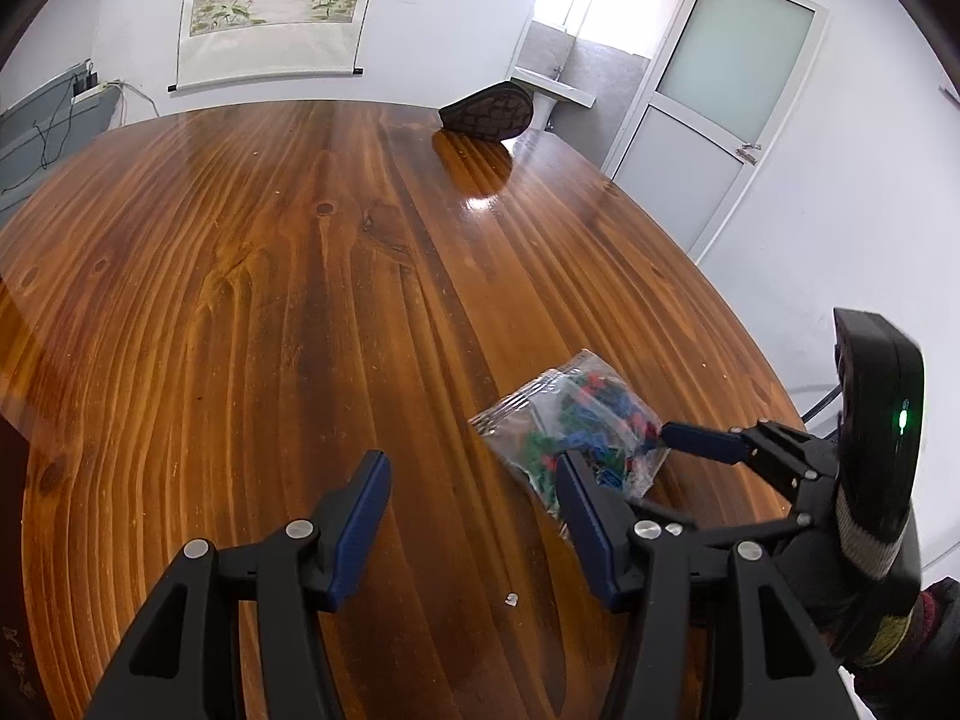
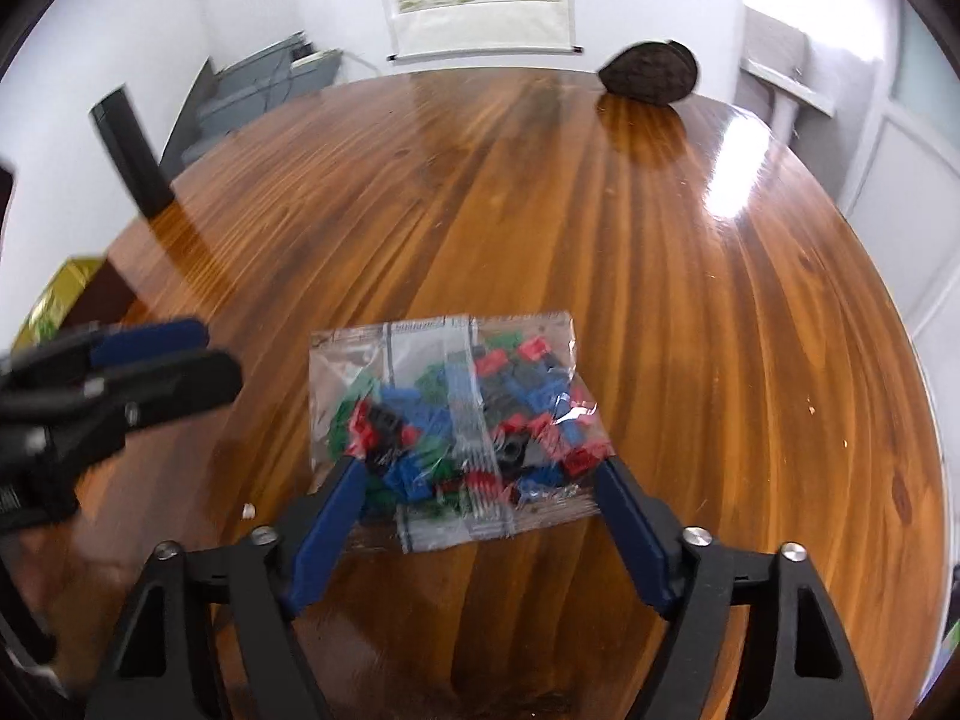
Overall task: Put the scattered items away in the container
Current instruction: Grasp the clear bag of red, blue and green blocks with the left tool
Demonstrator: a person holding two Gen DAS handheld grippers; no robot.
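Observation:
A clear plastic bag of small red, blue, green and black bricks point(image 2: 462, 420) lies flat on the wooden table point(image 2: 690, 312). My right gripper point(image 2: 480, 474) is open, its blue fingers on either side of the bag's near end. In the left wrist view the bag point(image 1: 576, 426) lies ahead to the right, with the right gripper's finger point(image 1: 702, 441) at its right edge. My left gripper point(image 1: 474, 480) is open and empty over bare wood, its right finger just in front of the bag. The left gripper also shows blurred in the right wrist view point(image 2: 156, 360).
A dark brown patterned pouch-like object point(image 1: 489, 111) stands at the table's far edge, also in the right wrist view point(image 2: 651, 79). A small white crumb point(image 1: 511, 599) lies near me. A yellow-green box point(image 2: 54, 300) sits off the table's left edge.

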